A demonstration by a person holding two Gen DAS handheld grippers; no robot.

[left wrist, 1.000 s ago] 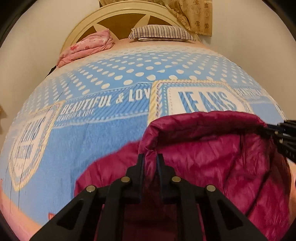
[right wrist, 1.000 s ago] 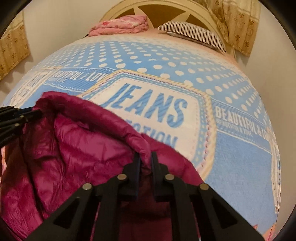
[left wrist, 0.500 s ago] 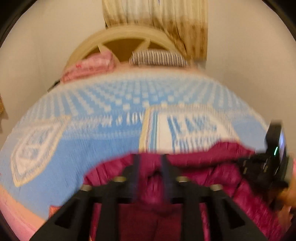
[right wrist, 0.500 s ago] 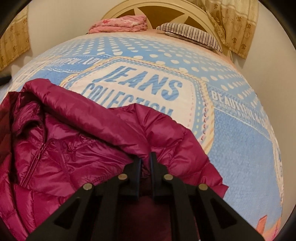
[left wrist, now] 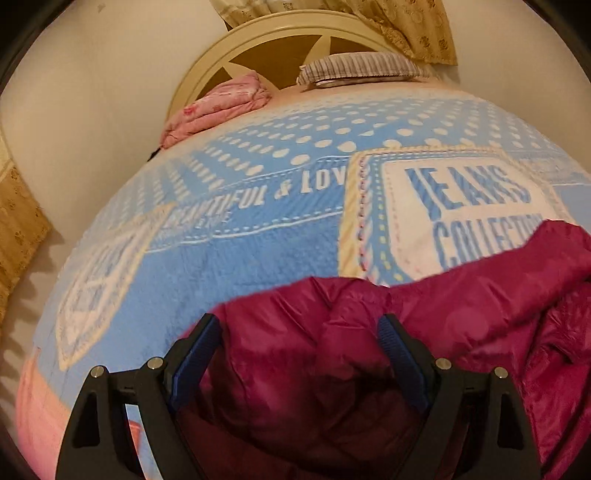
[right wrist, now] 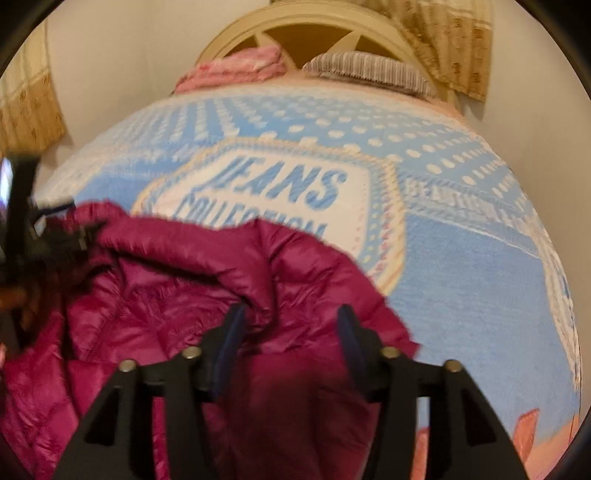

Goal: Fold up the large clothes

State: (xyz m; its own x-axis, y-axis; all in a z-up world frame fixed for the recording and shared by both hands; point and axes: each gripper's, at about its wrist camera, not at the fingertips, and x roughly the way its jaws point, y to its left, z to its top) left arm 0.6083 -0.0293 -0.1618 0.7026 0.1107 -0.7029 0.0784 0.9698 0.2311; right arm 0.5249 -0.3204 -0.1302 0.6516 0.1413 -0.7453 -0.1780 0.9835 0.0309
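Purple puffy jacket (left wrist: pixel 461 306) lies in a lumpy heap on the bed (left wrist: pixel 236 280), not folded yet, and my left tongs (left wrist: pixel 299 336) and right tongs (right wrist: pixel 290 321) are both wide open, holding nothing.

Both wrist views low, close over jacket (left wrist: pixel 461 306), facing headboard (right wrist: pixel 314 26); shared: bedspread (right wrist: pixel 461 258), pillow (left wrist: pixel 354 68).

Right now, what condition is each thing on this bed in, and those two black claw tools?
Magenta quilted puffer jacket: rumpled, lying loose on the blanket.
Left gripper: open, jacket between its fingers.
Right gripper: open, over the jacket.
Blue dotted "JEANS" blanket: spread flat.
Pink quilt: folded by the headboard.
Striped pillow: lying flat.
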